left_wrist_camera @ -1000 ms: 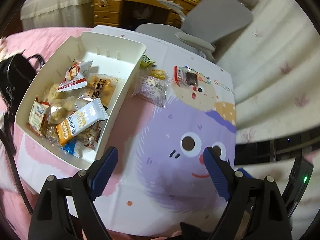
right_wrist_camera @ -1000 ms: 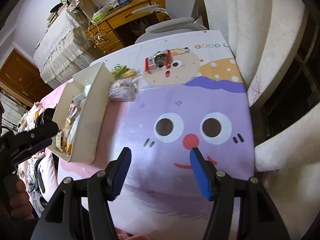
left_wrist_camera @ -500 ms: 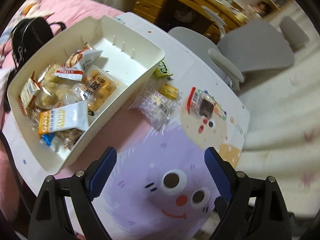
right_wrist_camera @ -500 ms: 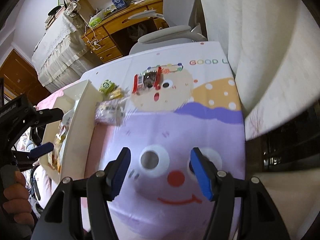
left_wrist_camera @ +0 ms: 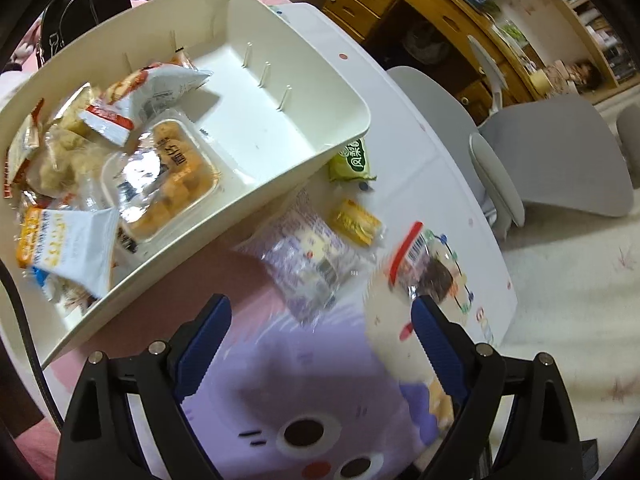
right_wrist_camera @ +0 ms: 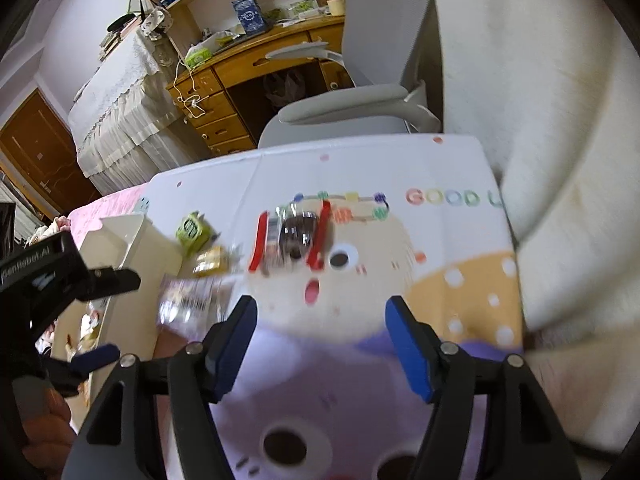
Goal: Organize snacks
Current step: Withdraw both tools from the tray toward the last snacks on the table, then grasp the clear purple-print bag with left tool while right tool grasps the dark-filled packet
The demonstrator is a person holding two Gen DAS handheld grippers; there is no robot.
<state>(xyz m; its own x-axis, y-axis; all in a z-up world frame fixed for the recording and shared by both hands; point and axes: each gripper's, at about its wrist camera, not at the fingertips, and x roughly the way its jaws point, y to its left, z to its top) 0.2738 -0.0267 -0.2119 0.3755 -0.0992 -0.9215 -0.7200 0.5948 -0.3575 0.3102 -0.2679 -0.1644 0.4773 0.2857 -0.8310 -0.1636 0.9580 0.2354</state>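
The left gripper is held wide apart above the cartoon-printed table cover, with nothing between its blue pads. The right gripper is likewise spread, its jaws having just been opening, and nothing is clasped between them; it is directed downward at the same cover.

In the left wrist view, a clear purple-printed snack bag is seen just beyond the fingertips, lying on the cover close against the near right wall of the cream storage bin. To the right of this bag, a red-edged clear packet with a dark content is found, blurred. Slightly farther, a small yellow packet is placed, and beyond it a green packet is positioned against the bin's corner. These four snacks lie outside the bin.

The bin is occupied at its left end by several snacks, among them a clear tray of orange pieces and an orange-and-white sachet; its far right part is left bare.

In the right wrist view, the red-edged packet is located straight ahead of the right gripper, with the other three snacks to its left, and the left gripper is visible at the left edge over the bin.

At the far side, a grey office chair is set against the table, with a wooden desk behind it.
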